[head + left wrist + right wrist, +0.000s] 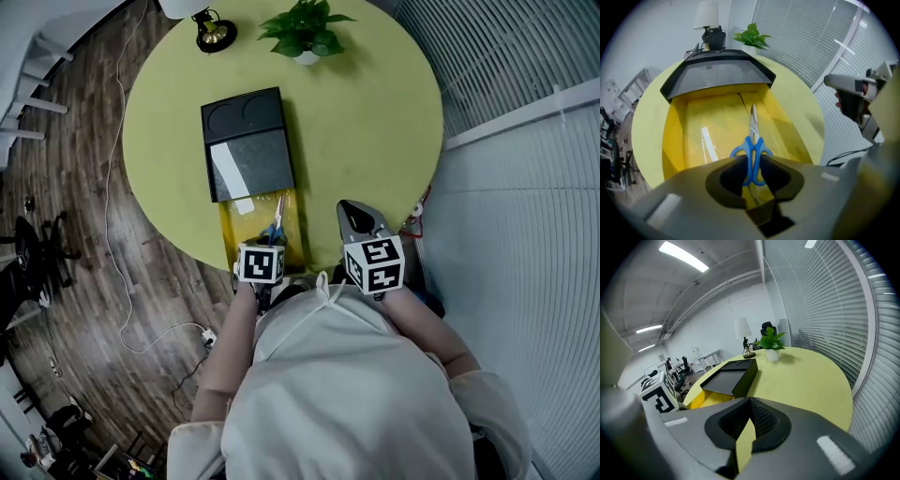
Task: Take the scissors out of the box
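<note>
The scissors (276, 225) (752, 149) lie in the yellow pulled-out part of the box (228, 228) (675, 136), at the end nearest you. Their long axis runs along the length of the box, in line with your left gripper's jaws. The blue handle loops are at the gripper end, and the closed metal blades point straight away from it towards the box's black cover (246, 141) (717, 75).

Your left gripper (270, 242) (751, 161) is over the near edge of the box with its jaws pressed in on the blue handles. One loop bulges out to each side just beyond the jaw tips. A pale strip (708, 143) lies on the yellow floor just to the left of the scissors as this gripper looks, roughly parallel to them and not touching them.

Your right gripper (352, 210) (749, 401) is beside the left one, to its right and clear of the box, over bare tabletop. Its jaw tips are pressed together with nothing between them; only the table (375, 122) (806, 376) shows through the thin wedge below the tips.

Farther ahead of both grippers, past the black cover at the far edge of the round yellow-green table, stand a potted plant (305, 28) (751, 35) (771, 341) and, to its left, a lamp (214, 33) (708, 18) (743, 331).
</note>
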Demonstrator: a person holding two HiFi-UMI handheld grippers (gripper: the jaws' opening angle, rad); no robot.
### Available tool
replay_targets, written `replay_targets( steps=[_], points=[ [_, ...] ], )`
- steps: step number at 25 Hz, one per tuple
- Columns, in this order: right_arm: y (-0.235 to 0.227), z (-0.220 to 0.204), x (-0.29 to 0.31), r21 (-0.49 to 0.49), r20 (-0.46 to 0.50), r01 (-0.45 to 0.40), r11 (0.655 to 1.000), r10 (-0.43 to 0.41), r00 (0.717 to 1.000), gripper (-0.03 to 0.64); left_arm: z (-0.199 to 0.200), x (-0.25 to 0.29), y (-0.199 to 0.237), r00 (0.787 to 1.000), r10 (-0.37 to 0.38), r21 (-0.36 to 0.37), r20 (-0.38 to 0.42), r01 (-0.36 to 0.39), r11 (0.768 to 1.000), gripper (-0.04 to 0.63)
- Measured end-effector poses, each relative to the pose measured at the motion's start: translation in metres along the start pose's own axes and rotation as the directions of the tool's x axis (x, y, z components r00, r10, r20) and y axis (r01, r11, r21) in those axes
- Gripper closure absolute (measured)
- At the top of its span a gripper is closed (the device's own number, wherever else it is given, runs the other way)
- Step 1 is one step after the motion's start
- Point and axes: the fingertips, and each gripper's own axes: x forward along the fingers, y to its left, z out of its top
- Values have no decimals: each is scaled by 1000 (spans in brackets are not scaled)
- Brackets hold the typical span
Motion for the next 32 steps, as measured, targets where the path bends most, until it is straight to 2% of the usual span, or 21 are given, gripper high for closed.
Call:
replay_targets(
  steps=[5, 12, 18, 23, 26, 28, 30, 32],
  points=[
    [-1, 0, 4, 13, -5, -13, 1000, 13, 1000, 618, 3, 2, -1, 998, 60, 77, 24, -62, 995, 503],
    [10, -4, -6, -55, 9, 6, 998, -6, 1000, 618, -2, -2, -3, 1000, 17, 78, 10, -17, 997, 506],
    [24, -16, -26, -41, 21, 47, 998, -47, 999, 618, -6, -41, -6, 996, -36, 65, 85, 30, 997, 506],
    [49, -23, -45, -45, 50, 67, 997, -65, 997, 618, -18, -73, -3, 983, -62, 48, 173, 54, 997, 506],
    [64, -27, -53, -63, 67, 70, 996, -66, 996, 618, -19, -96, -1, 962, -74, 36, 262, 67, 997, 506],
    [73, -27, -59, -78, 82, 76, 994, -70, 994, 618, -16, -116, 2, 938, -80, 33, 336, 73, 997, 506],
    [83, -23, -67, -91, 105, 87, 992, -78, 991, 618, -11, -142, 3, 903, -78, 38, 422, 68, 997, 506],
    [94, -14, -76, -103, 138, 91, 990, -76, 987, 618, -4, -172, 6, 854, -73, 47, 515, 57, 997, 506]
  ],
)
